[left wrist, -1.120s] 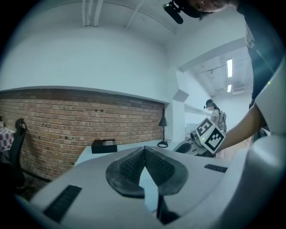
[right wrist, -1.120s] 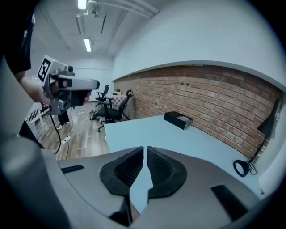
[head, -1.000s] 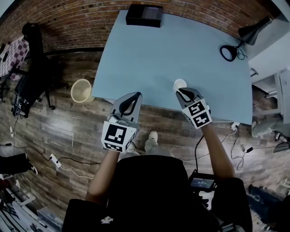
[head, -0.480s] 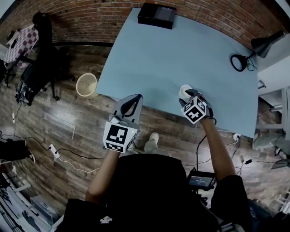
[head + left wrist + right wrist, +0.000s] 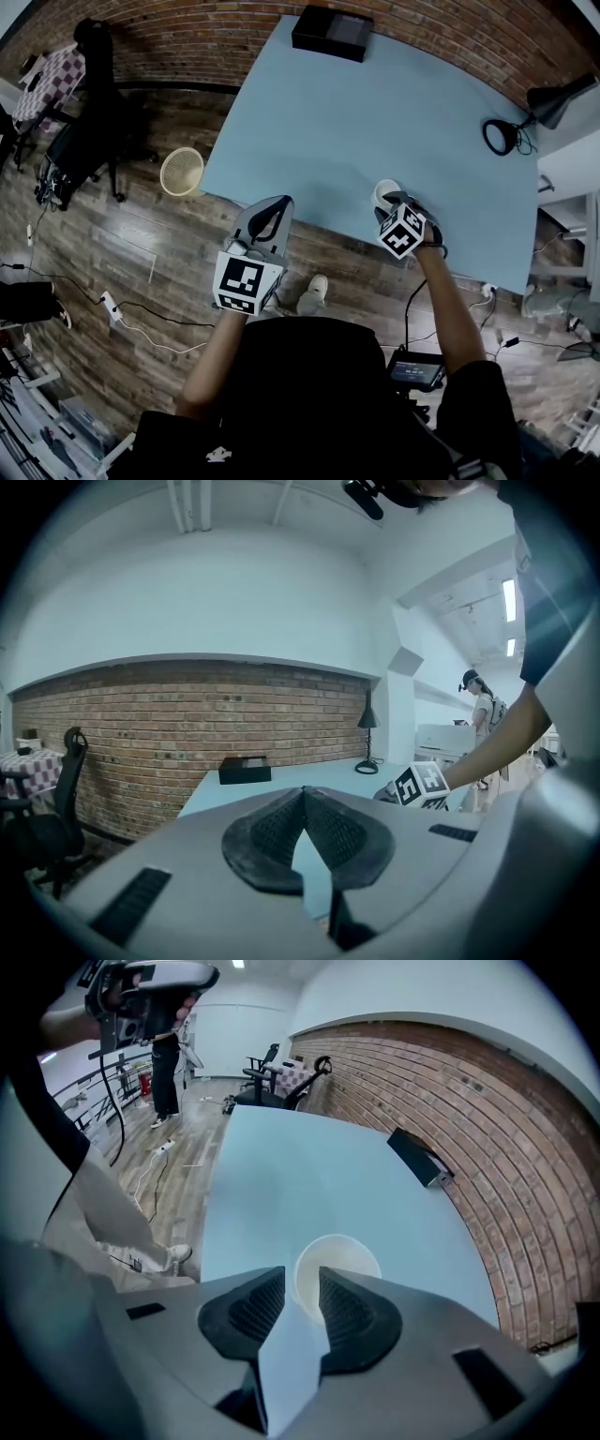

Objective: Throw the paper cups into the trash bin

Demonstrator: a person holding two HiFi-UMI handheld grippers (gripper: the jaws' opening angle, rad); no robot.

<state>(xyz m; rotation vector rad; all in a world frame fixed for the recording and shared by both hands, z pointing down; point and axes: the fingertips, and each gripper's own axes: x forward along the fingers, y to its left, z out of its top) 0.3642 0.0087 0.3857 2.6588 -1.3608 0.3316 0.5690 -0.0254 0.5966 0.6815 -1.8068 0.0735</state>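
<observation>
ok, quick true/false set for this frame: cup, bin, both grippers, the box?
1. The paper cup stands upright on the table. True.
2. The trash bin is on the table. False: it stands on the floor, off the table's left side.
3. The left gripper holds a cup. False: its jaws are together with nothing between them.
4. The right gripper is at the cup. True: its jaws are closing, a gap is visible, and the cup's near rim shows in it.
5. A black box sits at the table's far edge. True.
</observation>
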